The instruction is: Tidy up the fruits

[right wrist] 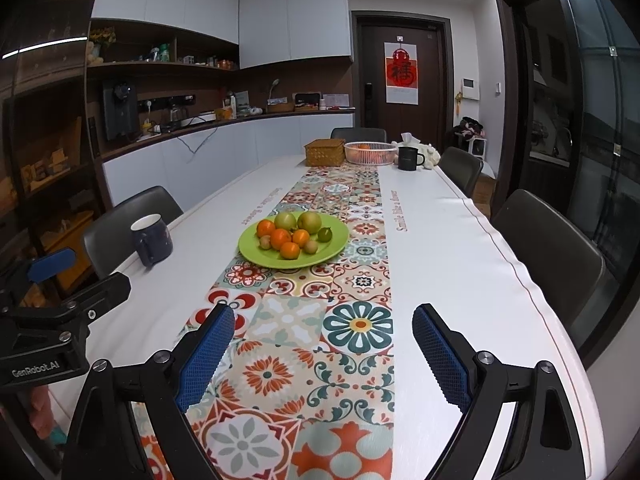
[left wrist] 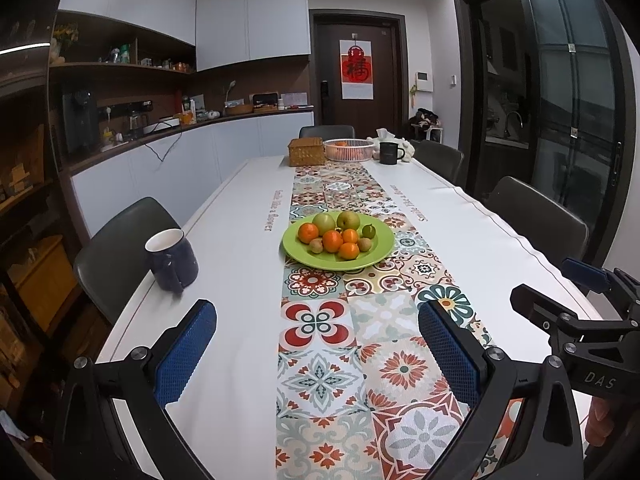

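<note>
I have a long table (left wrist: pixel 224 264) under a white cloth, running away from me toward a dark door. A patterned tile runner (left wrist: pixel 320 360) lies down its middle from the near edge to the far end. Dark chairs (right wrist: pixel 548 248) stand along both long edges.

On the runner, about halfway down the table, sits the green plate (left wrist: pixel 380 246) carrying the fruits (left wrist: pixel 336 236): four oranges toward the front, two pale green-yellow round fruits at the back, a small dark green one at the right, and two or three small brownish ones tucked among the oranges. They lie bunched together, touching one another, all inside the plate's rim.

At the far end I see a woven box (left wrist: pixel 306 152) on the runner, a white wire basket (left wrist: pixel 348 149) just beside it with something orange inside, then a black mug (left wrist: pixel 390 153) toward the right edge. A dark blue mug (left wrist: pixel 170 258) stands near the left edge, closer to me than the plate.

My left gripper (left wrist: pixel 316 356) hangs over the near end of the runner, its blue pads spread wide with nothing between them. My right gripper (right wrist: pixel 324 356) is beside it over the same near end, also spread wide and empty. Both are well short of the plate.
</note>
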### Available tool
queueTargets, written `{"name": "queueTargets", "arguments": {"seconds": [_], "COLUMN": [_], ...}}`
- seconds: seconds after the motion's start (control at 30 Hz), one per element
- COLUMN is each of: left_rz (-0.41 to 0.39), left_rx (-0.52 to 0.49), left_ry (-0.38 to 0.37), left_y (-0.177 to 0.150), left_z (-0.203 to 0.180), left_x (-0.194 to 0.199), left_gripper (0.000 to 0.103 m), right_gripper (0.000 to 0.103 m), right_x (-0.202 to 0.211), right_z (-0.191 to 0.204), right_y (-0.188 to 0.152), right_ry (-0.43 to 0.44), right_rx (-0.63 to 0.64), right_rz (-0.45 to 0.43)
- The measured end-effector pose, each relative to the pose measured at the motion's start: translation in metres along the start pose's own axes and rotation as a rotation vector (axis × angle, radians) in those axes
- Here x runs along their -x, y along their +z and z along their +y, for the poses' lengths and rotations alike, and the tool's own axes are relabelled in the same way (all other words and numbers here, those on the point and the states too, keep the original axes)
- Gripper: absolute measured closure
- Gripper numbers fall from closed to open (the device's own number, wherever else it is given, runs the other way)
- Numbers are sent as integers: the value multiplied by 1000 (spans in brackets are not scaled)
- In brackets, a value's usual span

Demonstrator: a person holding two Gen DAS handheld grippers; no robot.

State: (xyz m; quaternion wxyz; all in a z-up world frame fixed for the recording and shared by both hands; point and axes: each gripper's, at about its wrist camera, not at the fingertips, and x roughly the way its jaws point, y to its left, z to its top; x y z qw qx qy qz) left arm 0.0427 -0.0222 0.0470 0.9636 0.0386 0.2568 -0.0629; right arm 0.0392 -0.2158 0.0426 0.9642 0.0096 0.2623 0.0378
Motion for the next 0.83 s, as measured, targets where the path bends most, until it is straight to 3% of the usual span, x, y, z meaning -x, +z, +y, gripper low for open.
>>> {"name": "queueTargets", "arguments": {"seconds": [0.83], "left_rz": [6], "left_rx": [11], "left_ry": [8], "left_y": [-3], "left_z": [2], "left_x": [0], "left_gripper": [0], "right_gripper": [12], "right_x": [0], "right_z": [4], "right_y": [-1], "right_ry": [6], "right_rx": [9], "right_rz": [11]}}
